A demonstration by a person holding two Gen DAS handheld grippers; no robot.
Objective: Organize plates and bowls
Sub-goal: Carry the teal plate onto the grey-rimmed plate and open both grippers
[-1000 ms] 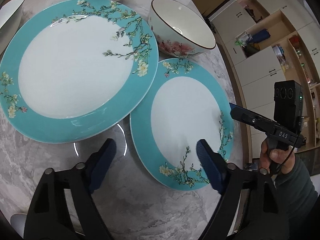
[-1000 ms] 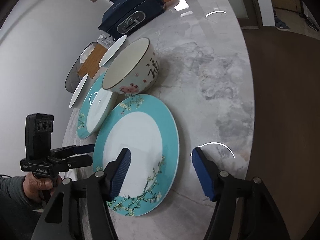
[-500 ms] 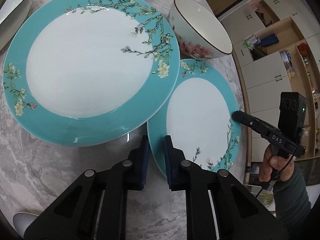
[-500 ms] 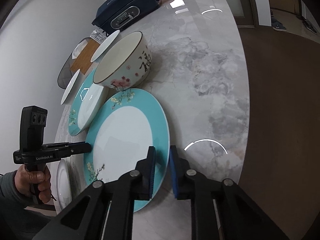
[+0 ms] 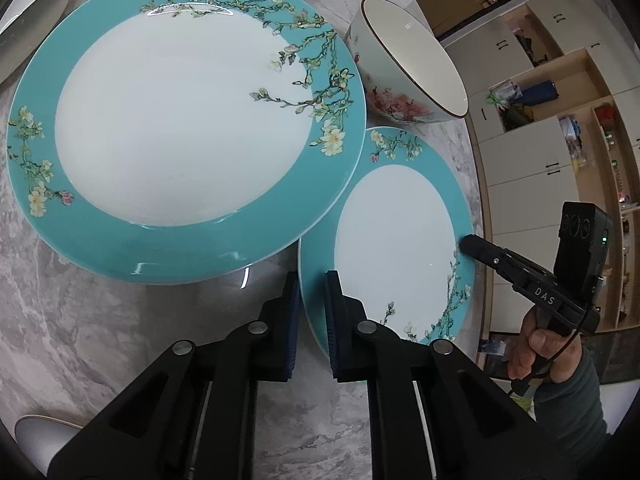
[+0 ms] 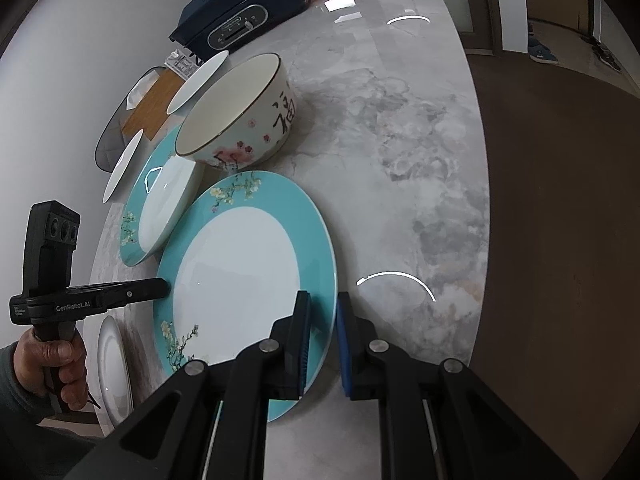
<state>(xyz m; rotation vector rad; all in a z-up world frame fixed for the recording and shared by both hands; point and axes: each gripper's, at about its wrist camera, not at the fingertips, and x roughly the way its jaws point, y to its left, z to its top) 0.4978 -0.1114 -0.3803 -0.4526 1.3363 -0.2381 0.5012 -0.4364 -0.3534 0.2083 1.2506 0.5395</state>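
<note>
Left wrist view: smaller round teal-rimmed plate with white centre and blossom sprigs (image 5: 394, 240) lies lower right of centre on the grey marbled tabletop (image 5: 80, 320). Left gripper (image 5: 311, 312) has its blue-padded jaws drawn close on that plate's near rim, one pad outside the edge, one over the teal band. Right gripper (image 5: 466, 245) comes in from the right of the frame, its dark tip touching the plate's far rim; the hand (image 5: 540, 344) holding it sits lower right.

Larger teal-rimmed blossom plate (image 5: 180, 120) fills upper left, its edge overlapping the smaller plate's rim. White ceramic bowl with pink flowers and dark rim (image 5: 404, 64) stands upper right, just beside both plates. Beige cabinets with open shelves (image 5: 560, 100) along the right edge.

Right wrist view: right gripper (image 6: 323, 328) jaws nearly together, clamped on the smaller plate (image 6: 240, 272) at its right rim, low centre of frame. Left gripper (image 6: 162, 286) touches the opposite rim from the left. Bowl (image 6: 240, 112) sits above, larger plate (image 6: 160, 200) to the left. Dark blue countertop appliance (image 6: 244, 12) at top; plain white dishes (image 6: 196, 80) upper left.
</note>
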